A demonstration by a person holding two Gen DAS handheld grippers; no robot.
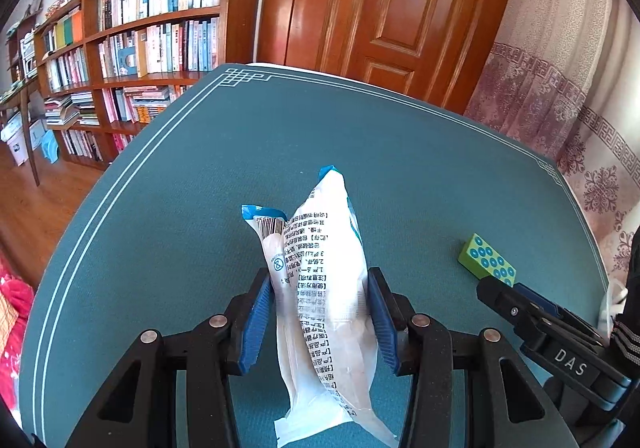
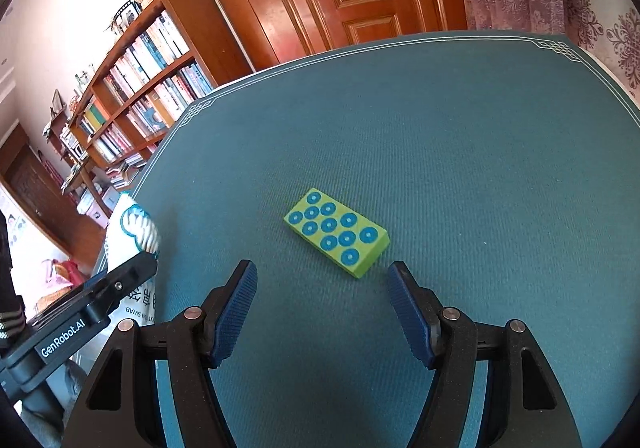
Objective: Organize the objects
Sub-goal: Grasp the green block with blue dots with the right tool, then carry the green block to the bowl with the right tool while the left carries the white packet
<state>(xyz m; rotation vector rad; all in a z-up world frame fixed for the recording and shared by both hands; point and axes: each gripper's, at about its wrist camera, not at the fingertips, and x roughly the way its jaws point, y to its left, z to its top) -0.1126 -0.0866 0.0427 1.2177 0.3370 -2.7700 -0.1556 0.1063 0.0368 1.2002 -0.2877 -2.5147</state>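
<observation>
Tabletop [image 2: 440, 136]: our teal work surface.
Left gripper [image 1: 320, 312]: fingers pinch soft, crinkly swab packet [image 1: 324, 272] mid-body.
Right gripper [image 2: 322, 276]: fingers wide, empty.
Green block [image 2: 336, 232]: rigid; we'd grip its long sides.

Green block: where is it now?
The green block lies on the teal table, just ahead of the open right tool, right of the white packet.
</observation>
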